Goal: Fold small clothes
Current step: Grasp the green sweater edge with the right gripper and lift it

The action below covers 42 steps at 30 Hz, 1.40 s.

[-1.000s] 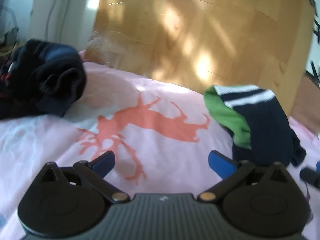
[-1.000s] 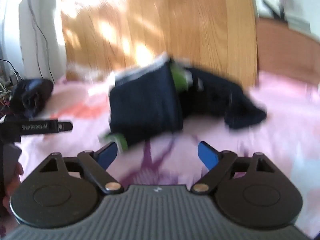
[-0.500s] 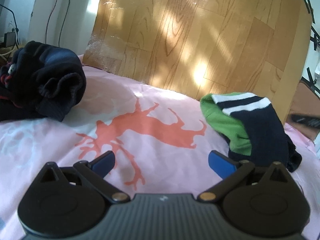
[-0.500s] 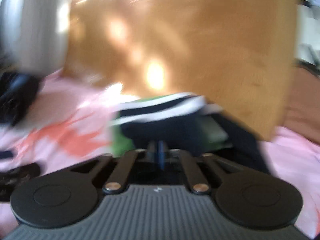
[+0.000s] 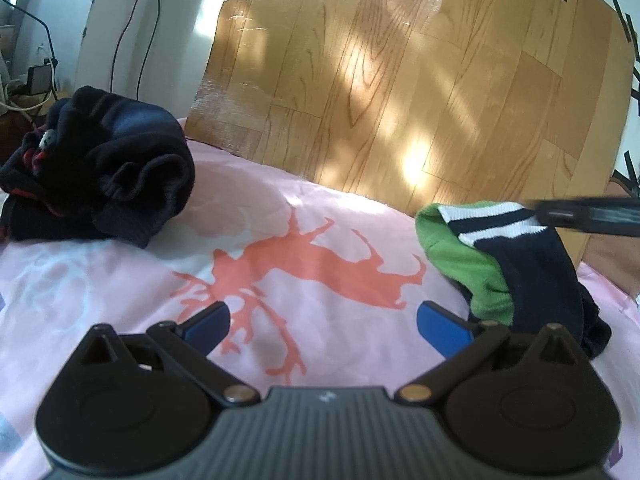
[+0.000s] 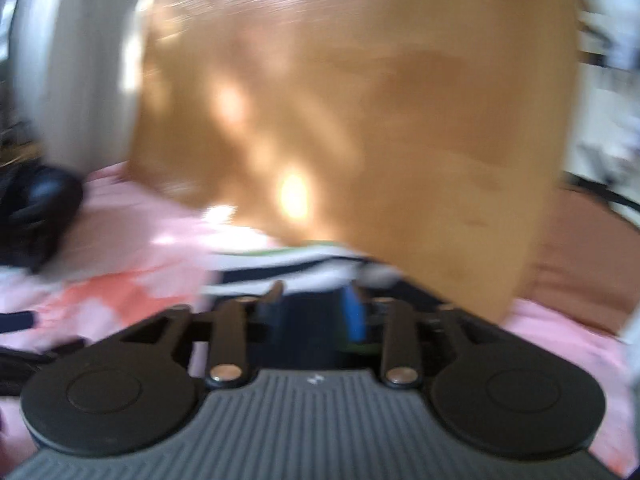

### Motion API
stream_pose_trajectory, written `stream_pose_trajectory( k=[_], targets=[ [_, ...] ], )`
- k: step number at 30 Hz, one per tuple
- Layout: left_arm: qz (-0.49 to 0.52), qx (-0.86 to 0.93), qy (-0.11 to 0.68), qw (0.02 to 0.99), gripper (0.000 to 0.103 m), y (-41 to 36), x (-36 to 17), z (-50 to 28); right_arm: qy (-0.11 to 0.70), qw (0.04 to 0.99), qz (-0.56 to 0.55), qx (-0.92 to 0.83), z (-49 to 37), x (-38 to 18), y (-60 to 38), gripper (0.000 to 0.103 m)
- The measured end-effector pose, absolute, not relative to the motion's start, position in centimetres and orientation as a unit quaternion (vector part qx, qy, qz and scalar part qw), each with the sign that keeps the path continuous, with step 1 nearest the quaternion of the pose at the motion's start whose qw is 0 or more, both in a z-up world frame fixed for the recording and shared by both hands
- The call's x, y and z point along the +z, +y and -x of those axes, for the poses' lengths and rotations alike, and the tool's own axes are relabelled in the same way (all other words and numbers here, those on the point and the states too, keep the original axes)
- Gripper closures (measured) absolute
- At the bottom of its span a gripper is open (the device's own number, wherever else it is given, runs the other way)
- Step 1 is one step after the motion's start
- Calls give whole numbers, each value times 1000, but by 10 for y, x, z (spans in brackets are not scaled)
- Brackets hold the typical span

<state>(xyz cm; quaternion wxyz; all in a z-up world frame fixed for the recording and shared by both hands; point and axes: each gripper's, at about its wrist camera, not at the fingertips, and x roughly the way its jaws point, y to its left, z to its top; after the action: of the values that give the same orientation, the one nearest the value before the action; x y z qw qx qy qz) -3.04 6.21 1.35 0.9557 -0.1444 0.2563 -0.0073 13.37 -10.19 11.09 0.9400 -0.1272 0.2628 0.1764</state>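
A small navy garment with a green lining and a white-striped waistband (image 5: 512,256) lies on the pink bedsheet (image 5: 280,216) at the right. My left gripper (image 5: 324,320) is open and empty, low over the sheet, left of the garment. My right gripper (image 6: 314,308) has its blue pads a garment's thickness apart, clamped on the navy garment (image 6: 280,268) near its striped waistband; this view is blurred. A finger of the right gripper (image 5: 588,218) shows at the waistband in the left wrist view.
A pile of dark navy clothes (image 5: 104,168) sits on the sheet at the far left, also in the right wrist view (image 6: 36,208). A wood-grain board (image 5: 400,80) stands behind the bed. Cables and a plug (image 5: 36,76) hang at the wall.
My right gripper went from open to closed on the navy garment's waistband and has moved forward. The garment's waistband edge has risen slightly. My left gripper has stayed open and nearly still.
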Motion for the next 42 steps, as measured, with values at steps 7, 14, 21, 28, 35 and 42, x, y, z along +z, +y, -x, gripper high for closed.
stream_pose_trajectory(
  k=[7,14,21,28,35,42],
  targets=[
    [126,-28,245,961,0,54,16,31,313,913,232,119,-206,67,0,46],
    [155,-32,254,954,0,63,13,28,275,924,261,38,-199,93,-56,93],
    [158,-27,248,955,0,67,15,31,165,970,159,-76,-103,165,-183,94],
    [47,-46,217,974,0,32,26,35,161,965,101,-183,-5,148,-313,94],
    [-102,-89,168,977,0,-23,40,21,250,949,48,-187,52,85,-390,82],
    [-172,-110,170,964,1,-56,42,-12,205,970,90,-96,116,72,-360,56]
  ],
)
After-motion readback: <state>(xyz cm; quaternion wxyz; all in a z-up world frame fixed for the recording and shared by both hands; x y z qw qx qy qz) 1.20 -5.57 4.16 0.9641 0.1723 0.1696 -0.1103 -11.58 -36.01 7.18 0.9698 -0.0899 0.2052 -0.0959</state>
